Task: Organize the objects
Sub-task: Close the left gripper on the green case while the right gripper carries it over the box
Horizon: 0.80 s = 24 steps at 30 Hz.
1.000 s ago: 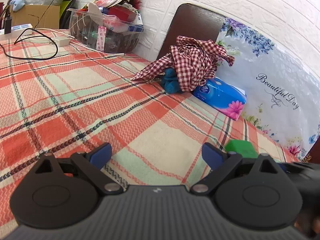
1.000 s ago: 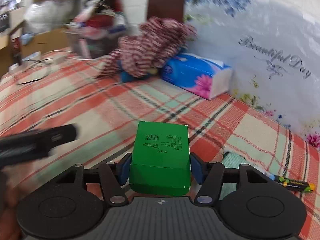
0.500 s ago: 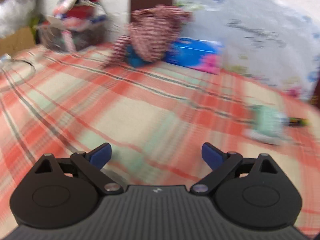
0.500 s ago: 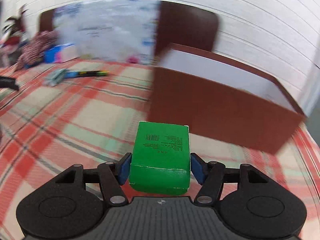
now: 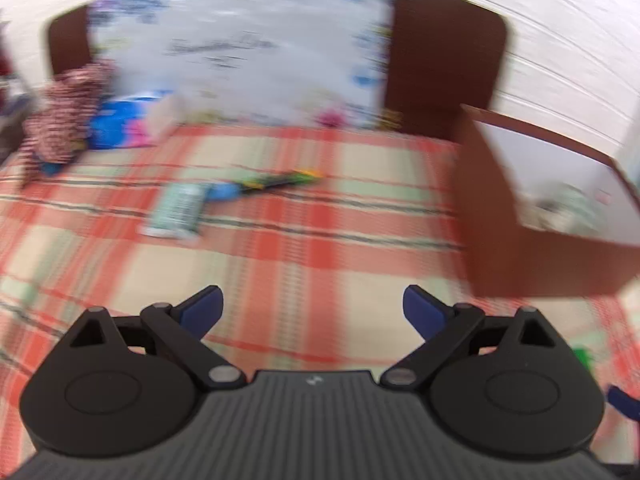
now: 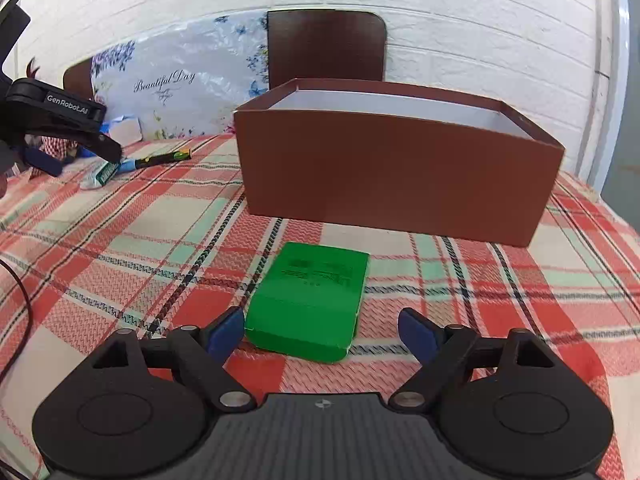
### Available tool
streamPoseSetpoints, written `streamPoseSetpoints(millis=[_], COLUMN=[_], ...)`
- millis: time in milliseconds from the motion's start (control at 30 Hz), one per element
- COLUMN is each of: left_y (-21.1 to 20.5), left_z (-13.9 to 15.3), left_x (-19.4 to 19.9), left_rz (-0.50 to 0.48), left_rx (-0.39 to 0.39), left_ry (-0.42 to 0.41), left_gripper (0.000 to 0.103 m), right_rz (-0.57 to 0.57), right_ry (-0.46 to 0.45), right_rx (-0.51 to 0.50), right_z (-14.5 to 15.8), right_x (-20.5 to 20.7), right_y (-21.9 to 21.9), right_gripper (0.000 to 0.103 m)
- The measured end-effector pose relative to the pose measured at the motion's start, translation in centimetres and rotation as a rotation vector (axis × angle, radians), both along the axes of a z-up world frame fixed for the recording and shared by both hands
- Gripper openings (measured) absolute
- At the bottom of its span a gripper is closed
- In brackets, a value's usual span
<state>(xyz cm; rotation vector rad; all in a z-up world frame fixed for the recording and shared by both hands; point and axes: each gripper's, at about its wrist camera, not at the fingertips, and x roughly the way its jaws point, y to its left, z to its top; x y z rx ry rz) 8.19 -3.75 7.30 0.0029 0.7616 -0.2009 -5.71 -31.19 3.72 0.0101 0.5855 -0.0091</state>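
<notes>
A green box (image 6: 310, 304) lies flat on the plaid tablecloth, just in front of my right gripper (image 6: 322, 330), which is open with its fingers on either side of the box's near end. A brown open-top box (image 6: 396, 168) stands behind it and shows at the right in the blurred left wrist view (image 5: 536, 216), with some items inside. My left gripper (image 5: 313, 310) is open and empty above the cloth; it also shows at the left in the right wrist view (image 6: 60, 136). A pale green packet (image 5: 178, 210) and a pen-like tool (image 5: 276, 182) lie ahead of it.
A blue tissue pack (image 5: 124, 124) and a red checked cloth (image 5: 68, 120) lie at the far left by a floral bag (image 6: 176, 88). A brown chair back (image 6: 326, 46) stands behind the brown box, against the white brick wall.
My right gripper has opened and the green box now lies on the cloth in front of the brown box. My left gripper has swung right, toward the packet and pen, still open.
</notes>
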Motion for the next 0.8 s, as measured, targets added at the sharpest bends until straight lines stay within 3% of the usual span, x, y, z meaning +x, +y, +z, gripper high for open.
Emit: streamPoseSetpoints(millis=[267, 400, 500, 567, 633, 700, 800], left_y=[-9.1, -12.2, -13.7, -14.2, -14.9, -15.2, -15.2], left_z=[-1.4, -3.3, -5.6, -5.9, -5.5, -4.7, -2.3], left_x=[-3.2, -3.7, -3.0, -3.4, -3.4, -3.7, -4.6], left_rz=[-0.33, -0.401, -0.423, -0.442, -0.506, -0.516, -0.547], left_rx=[-0.116, -0.085, -0.064, -0.065, -0.086, -0.073, -0.076], left_ry=[0.19, 0.229, 0.307, 0.262, 0.262, 0.247, 0.16], left_gripper=[0.092, 0.092, 0.087, 0.082, 0.057, 0.057, 0.056], right_rz=[0.016, 0.059, 0.073, 0.084, 0.083, 0.069, 0.037], right_ry=[-0.005, 0.024, 0.04, 0.035, 0.027, -0.002, -0.111], right_rx=[0.071, 0.026, -0.009, -0.02, -0.019, -0.018, -0.011], right_z=[-0.4, -0.9, -1.1, -1.3, -1.3, -1.1, 0.1], right_x=[-0.6, 0.3, 1.4, 2.1, 2.4, 2.1, 0.8], right_y=[-1.8, -0.9, -0.2, 0.0, 0.2, 0.2, -0.1], right_gripper=[0.084, 0.084, 0.084, 0.061, 0.06, 0.059, 0.06])
